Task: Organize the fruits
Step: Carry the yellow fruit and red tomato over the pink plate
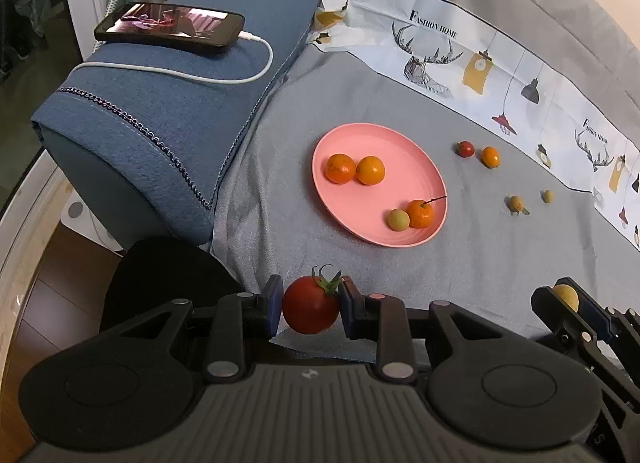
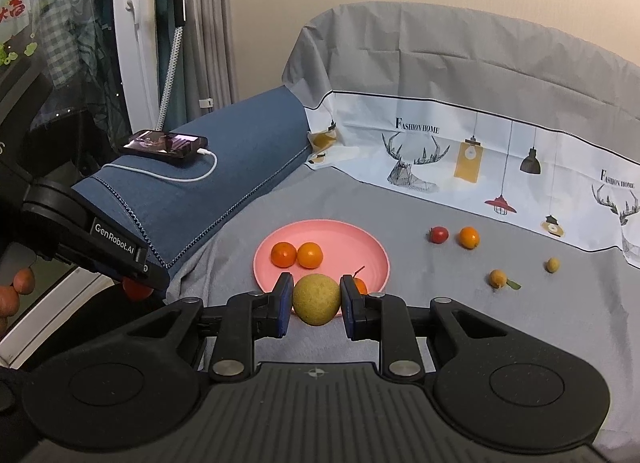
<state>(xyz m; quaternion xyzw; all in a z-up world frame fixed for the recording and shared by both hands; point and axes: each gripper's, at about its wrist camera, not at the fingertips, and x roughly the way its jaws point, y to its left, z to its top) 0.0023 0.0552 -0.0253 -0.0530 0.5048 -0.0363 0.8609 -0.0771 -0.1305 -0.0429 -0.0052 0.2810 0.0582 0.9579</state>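
My left gripper (image 1: 311,305) is shut on a red tomato (image 1: 310,309) with a green stem, held above the near edge of the grey cloth. My right gripper (image 2: 316,300) is shut on a yellow-green round fruit (image 2: 316,299), just in front of the pink plate (image 2: 344,239). The plate (image 1: 404,167) carries two oranges (image 1: 354,169) side by side, plus a third orange (image 1: 420,214) beside a small pale fruit (image 1: 398,219). The right gripper (image 1: 568,301) shows at the lower right of the left wrist view. The left gripper's body (image 2: 100,243) shows at the left of the right wrist view.
Loose on the cloth right of the plate lie a small red tomato (image 1: 465,149), a small orange (image 1: 490,156) and two small yellowish fruits (image 1: 516,203). A blue cushion (image 1: 180,103) at the left bears a phone (image 1: 170,26) on a white cable. A printed cloth (image 1: 500,75) lines the back.
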